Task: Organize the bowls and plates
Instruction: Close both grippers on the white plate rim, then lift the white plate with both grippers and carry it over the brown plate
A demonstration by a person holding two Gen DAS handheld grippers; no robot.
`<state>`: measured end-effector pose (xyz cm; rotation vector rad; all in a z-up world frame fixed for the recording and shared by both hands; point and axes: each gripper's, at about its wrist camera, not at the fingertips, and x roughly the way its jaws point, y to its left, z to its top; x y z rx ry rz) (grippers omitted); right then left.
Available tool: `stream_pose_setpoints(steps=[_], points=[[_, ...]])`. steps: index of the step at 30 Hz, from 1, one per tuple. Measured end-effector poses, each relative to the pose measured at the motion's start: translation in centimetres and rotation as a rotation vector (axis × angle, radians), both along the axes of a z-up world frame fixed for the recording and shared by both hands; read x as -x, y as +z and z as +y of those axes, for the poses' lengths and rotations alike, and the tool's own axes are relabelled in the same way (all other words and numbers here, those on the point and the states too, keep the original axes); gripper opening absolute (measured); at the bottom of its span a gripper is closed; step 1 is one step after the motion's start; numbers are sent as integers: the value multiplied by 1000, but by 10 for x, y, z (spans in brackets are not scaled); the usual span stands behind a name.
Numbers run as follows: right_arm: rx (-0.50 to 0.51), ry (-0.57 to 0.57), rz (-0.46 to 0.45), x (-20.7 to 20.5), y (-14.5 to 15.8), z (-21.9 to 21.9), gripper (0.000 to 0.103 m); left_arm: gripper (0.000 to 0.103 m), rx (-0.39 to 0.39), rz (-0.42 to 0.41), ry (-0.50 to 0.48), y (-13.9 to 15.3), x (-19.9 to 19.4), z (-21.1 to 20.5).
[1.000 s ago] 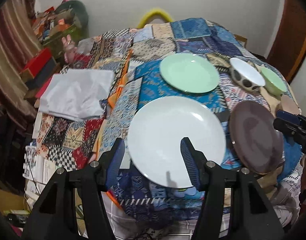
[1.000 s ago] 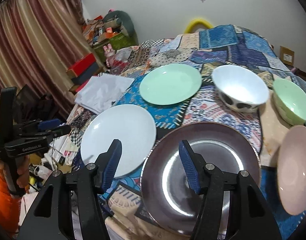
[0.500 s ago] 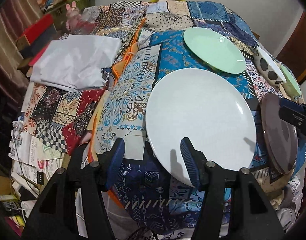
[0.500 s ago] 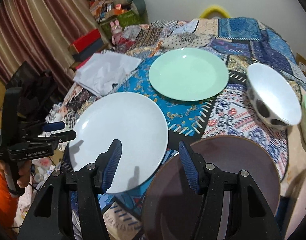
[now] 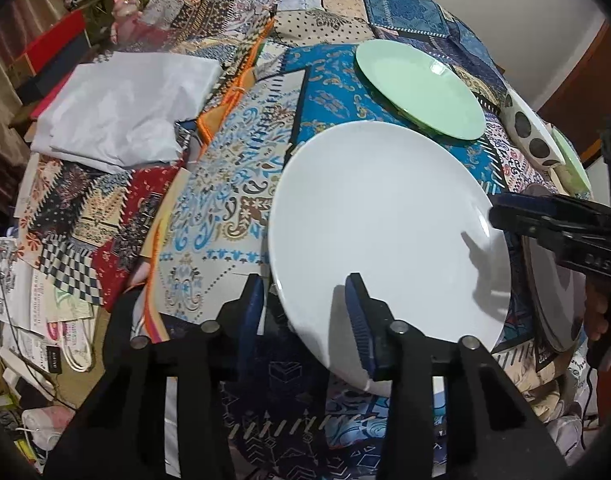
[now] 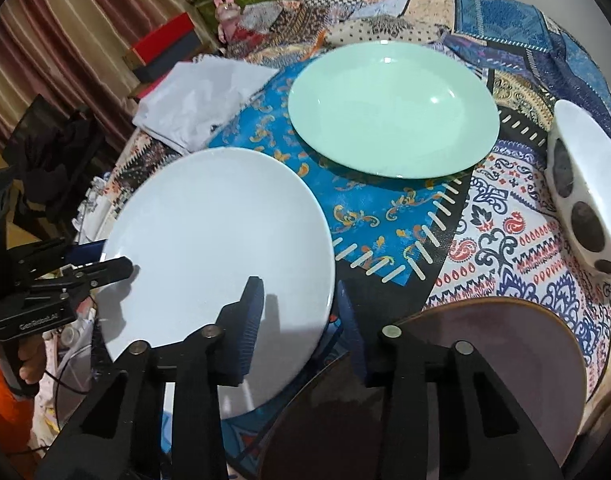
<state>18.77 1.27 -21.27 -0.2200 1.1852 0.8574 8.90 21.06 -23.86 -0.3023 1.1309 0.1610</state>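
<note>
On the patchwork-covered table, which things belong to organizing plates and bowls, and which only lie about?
For the job:
- round white plate
- round mint-green plate
- dark brown round plate
- white bowl with dark spots

Lying about:
- crumpled white cloth
- pink rabbit toy
- red box

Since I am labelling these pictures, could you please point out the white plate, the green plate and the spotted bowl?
white plate [image 5: 377, 216], left wrist view, centre of its face.
green plate [image 6: 389, 108], right wrist view, centre.
spotted bowl [image 6: 585, 224], right wrist view, outer wall.
</note>
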Motion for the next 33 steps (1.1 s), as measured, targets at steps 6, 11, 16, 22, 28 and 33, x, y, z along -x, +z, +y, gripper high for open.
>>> stream_pose_setpoints(steps=[6, 11, 16, 22, 28, 33], points=[[30, 25, 10, -1, -5, 6, 30, 37, 23, 6, -10, -7, -3, -2], [41, 59, 30, -3, -8, 9, 31, 37, 44, 1, -6, -8, -4, 0], [55, 67, 10, -1, -8, 11, 31, 37, 61, -4, 1, -10, -5, 2], [46, 28, -7, 0, -7, 9, 26, 37, 59, -4, 5, -9, -5, 1], [21, -5, -6, -1, -3, 2, 25, 37, 68, -10, 16, -6, -4, 1], [-6, -25, -18, 1, 5, -4, 25, 37, 80, -16, 21, -2, -5, 1]])
